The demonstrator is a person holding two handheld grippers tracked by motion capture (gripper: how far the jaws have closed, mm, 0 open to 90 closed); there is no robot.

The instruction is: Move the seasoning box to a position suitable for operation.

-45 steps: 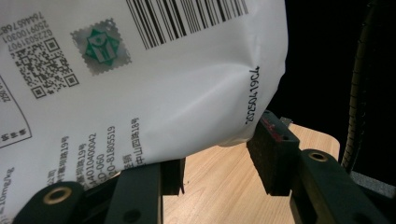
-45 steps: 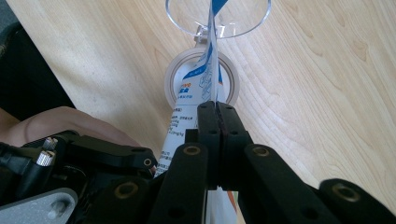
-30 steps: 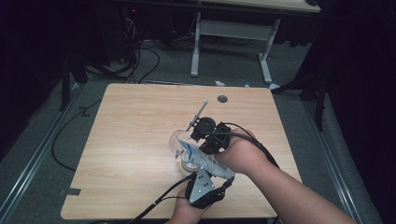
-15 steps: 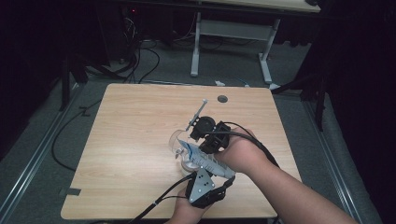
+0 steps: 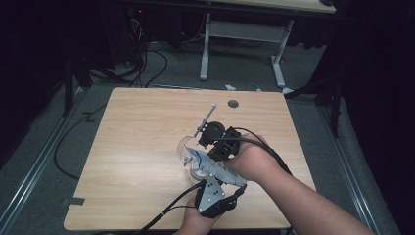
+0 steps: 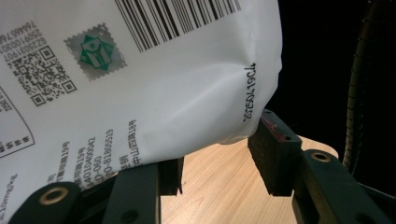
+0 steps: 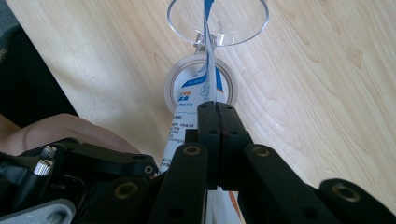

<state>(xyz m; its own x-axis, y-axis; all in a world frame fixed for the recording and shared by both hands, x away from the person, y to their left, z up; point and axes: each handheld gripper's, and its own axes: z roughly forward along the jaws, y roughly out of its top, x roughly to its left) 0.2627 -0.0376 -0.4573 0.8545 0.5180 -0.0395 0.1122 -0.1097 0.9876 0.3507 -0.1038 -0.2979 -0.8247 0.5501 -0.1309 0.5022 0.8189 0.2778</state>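
desk (image 5: 147,147) carries a clear glass (image 7: 218,21) at its centre. white printed sachet (image 6: 154,79) hangs over it, right tool (image 7: 217,109) clamped on its edge, left tool (image 6: 215,163) at six o'clock, jaws parted, just been widening around it.

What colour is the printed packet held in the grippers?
The packet is white with black print, a barcode and a green stamp; seen best in the left gripper view.

You are working at a wooden table (image 5: 147,147) with a round grommet hole (image 5: 233,103); cables (image 5: 147,63) are trailing behind it.
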